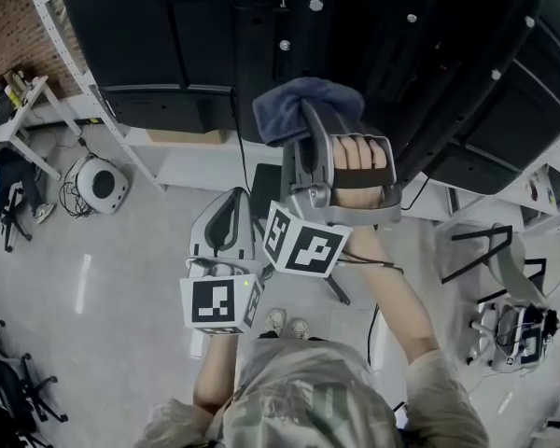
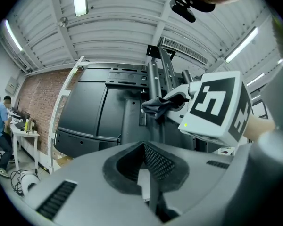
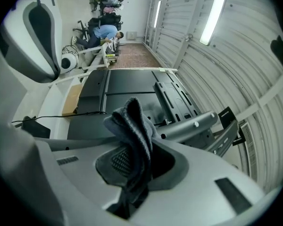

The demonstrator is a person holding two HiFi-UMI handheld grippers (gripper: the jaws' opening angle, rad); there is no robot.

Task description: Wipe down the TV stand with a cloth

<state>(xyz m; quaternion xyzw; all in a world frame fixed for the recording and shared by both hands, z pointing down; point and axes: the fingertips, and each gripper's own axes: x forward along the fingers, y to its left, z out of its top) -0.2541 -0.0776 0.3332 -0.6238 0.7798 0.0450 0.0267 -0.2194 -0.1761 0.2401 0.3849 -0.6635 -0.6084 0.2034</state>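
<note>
Right gripper (image 1: 310, 124) is clamped on the cloth (image 1: 303, 101). The cloth is bunched up and held up close to the black TV stand (image 1: 373, 54); can't tell if it's touching. Left gripper (image 1: 226, 227) hangs lower, jaws together, nothing in them. Looks like the wipe is only just getting going. Next move, I'd guess, is pressing the cloth flat on the post and dragging along it.

Soft, fuzzy blue-grey cloth (image 3: 129, 121), ribbed along its folds. Smooth matt grey plastic on right gripper (image 3: 132, 149) and left gripper (image 2: 145, 149), with rubbery cross-hatched pads (image 2: 158, 161). Matt black plastic on TV back (image 1: 168, 35). Smooth grey metal on TV stand post (image 3: 193, 125). Glossy pale floor (image 1: 103, 278).
</note>
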